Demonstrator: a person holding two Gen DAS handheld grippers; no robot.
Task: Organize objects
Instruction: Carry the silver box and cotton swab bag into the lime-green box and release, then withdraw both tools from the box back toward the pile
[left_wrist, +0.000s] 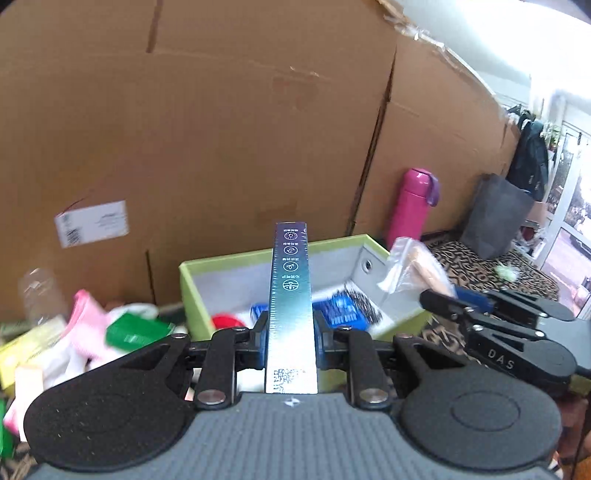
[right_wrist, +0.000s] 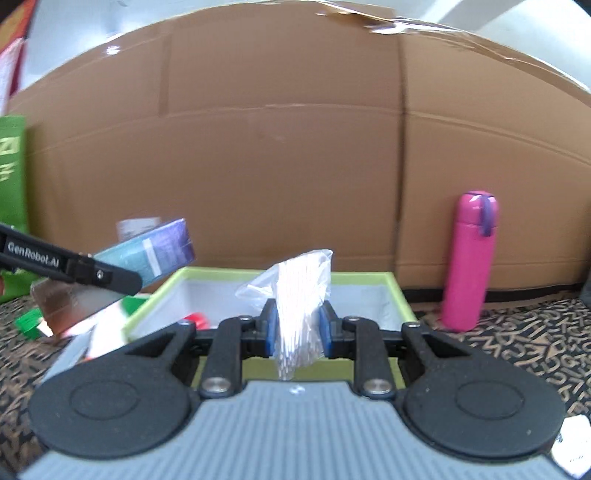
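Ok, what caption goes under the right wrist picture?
Right gripper holding a clear bag above the green bin, pink bottle beside.

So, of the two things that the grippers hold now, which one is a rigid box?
The teal-purple box in the left gripper: flat, straight-edged, printed. The right gripper holds a soft, clear plastic bag.

both grippers: black linkage arms with silver rivets, blue pads, round black discs, grey ribbed housing (white lettering on the side arms).
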